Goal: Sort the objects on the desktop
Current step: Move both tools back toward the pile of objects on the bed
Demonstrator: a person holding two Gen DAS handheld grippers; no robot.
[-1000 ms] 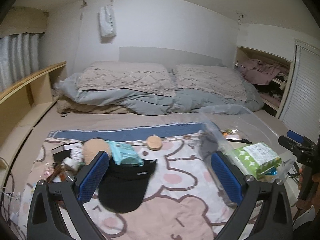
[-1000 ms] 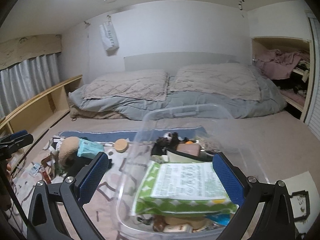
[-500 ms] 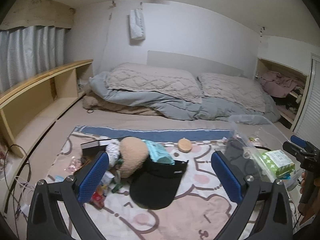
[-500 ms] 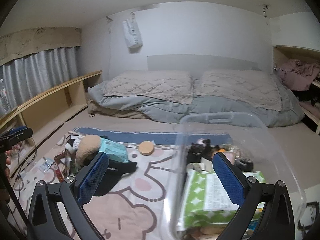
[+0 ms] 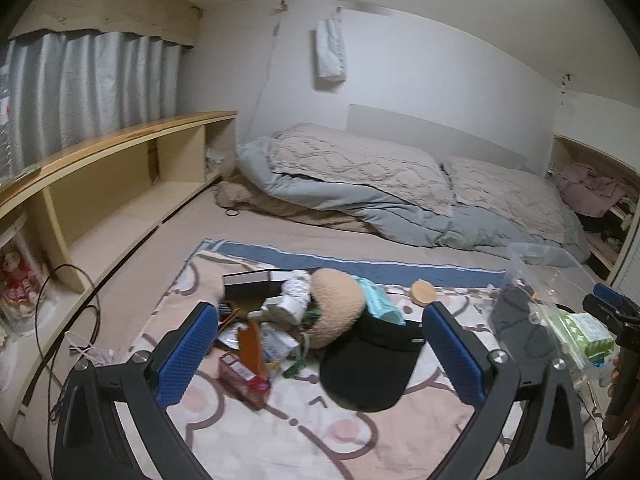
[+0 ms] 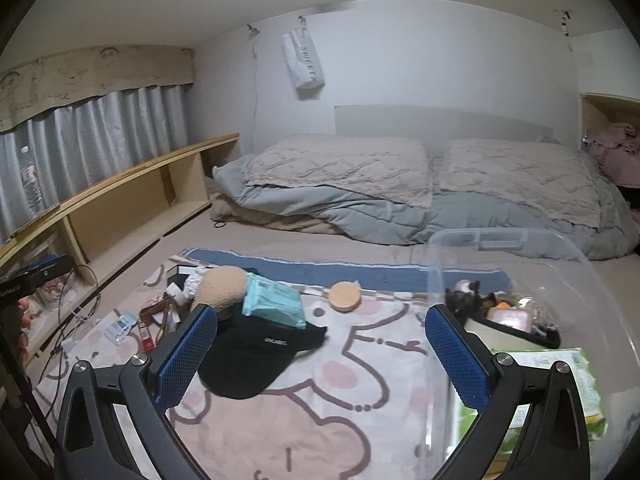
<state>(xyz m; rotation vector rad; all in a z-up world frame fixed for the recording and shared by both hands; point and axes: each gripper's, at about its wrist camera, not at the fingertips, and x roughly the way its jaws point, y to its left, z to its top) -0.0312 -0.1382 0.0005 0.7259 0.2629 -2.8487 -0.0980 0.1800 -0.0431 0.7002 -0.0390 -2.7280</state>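
Observation:
A pile of loose items lies on a pink patterned blanket (image 5: 304, 432): a black cap (image 5: 368, 364), a tan plush ball (image 5: 336, 312), a teal packet (image 5: 378, 304), a black box (image 5: 248, 284), a round tan disc (image 5: 421, 291) and a red packet (image 5: 240, 372). My left gripper (image 5: 320, 344) is open and empty above the pile. My right gripper (image 6: 320, 348) is open and empty, between the cap (image 6: 256, 352) and a clear plastic bin (image 6: 520, 264) holding a green packet (image 6: 560, 384) and small items.
A wooden shelf (image 5: 120, 184) runs along the left wall, with cables (image 5: 72, 312) below it. Pillows and a grey duvet (image 5: 400, 200) lie at the back. The bin also shows at the right of the left wrist view (image 5: 540, 264).
Both grippers have swung left, away from the bin and toward the pile. The bin has slid toward the right edge of both views. Both stay open.

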